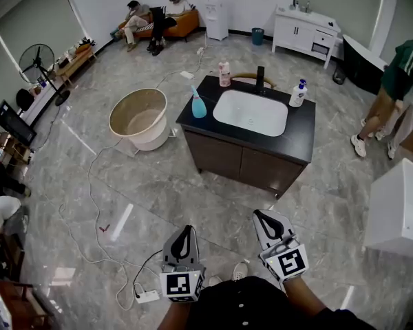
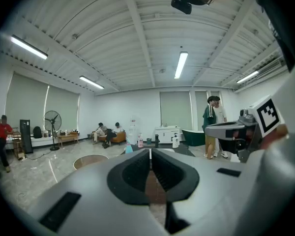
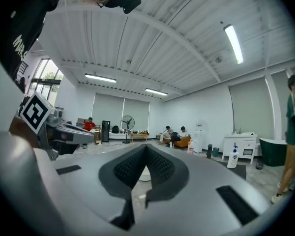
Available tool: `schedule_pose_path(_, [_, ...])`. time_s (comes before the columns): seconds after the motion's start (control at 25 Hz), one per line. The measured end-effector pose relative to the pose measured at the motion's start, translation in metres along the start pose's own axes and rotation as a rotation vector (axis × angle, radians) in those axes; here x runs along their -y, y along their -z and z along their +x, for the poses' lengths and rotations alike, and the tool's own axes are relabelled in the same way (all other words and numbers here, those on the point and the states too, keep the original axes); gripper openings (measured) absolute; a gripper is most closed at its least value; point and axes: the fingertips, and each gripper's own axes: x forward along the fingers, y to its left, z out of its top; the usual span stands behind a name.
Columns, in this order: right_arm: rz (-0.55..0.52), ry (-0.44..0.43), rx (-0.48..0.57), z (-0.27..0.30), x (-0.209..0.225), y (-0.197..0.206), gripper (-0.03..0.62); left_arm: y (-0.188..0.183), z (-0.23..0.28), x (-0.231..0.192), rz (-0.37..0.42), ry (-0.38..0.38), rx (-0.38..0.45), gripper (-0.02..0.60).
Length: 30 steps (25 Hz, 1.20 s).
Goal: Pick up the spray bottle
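Observation:
The spray bottle (image 1: 198, 104) is light blue and stands upright on the left end of a black sink counter (image 1: 299, 139), beside the white basin. It also shows small and far off as the spray bottle (image 2: 129, 149) in the left gripper view. Both grippers are held low in front of me, well short of the counter. My left gripper (image 1: 186, 229) is shut with nothing between its jaws, and the left gripper view shows its pads meeting (image 2: 150, 152). My right gripper (image 1: 261, 216) is likewise shut and empty (image 3: 146, 147). Both point level toward the counter.
A pink bottle (image 1: 224, 73), a black faucet (image 1: 260, 79) and a white pump bottle (image 1: 298, 93) share the counter. A round tub (image 1: 139, 118) stands left of it, a white box (image 1: 399, 208) at right. Cables and a power strip (image 1: 148, 296) lie on the floor. People stand at far right (image 1: 399, 81).

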Motion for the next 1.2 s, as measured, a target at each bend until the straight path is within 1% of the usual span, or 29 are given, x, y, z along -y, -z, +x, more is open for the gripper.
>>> schedule_pose_path(0.32, [0.015,-0.003,0.015,-0.004,0.005,0.002,-0.005,0.003,0.001,0.004,-0.005,-0.021,-0.006,0.02])
schedule_pose_path(0.48, [0.026,-0.025,0.011,-0.006,0.013,0.011,-0.005,0.007,0.005,0.012,-0.014,-0.043,-0.004,0.02])
schedule_pose_path(0.72, [0.035,-0.046,-0.001,0.009,0.028,0.02,-0.005,0.013,0.019,0.005,-0.027,-0.074,-0.023,0.02])
schedule_pose_path(0.96, [0.033,-0.037,0.0,0.053,0.053,0.029,-0.005,0.015,0.068,-0.016,-0.034,-0.071,-0.024,0.02])
schedule_pose_path(1.2, [0.011,-0.021,-0.018,0.131,0.082,0.03,-0.005,0.002,0.148,-0.061,-0.04,-0.043,-0.002,0.02])
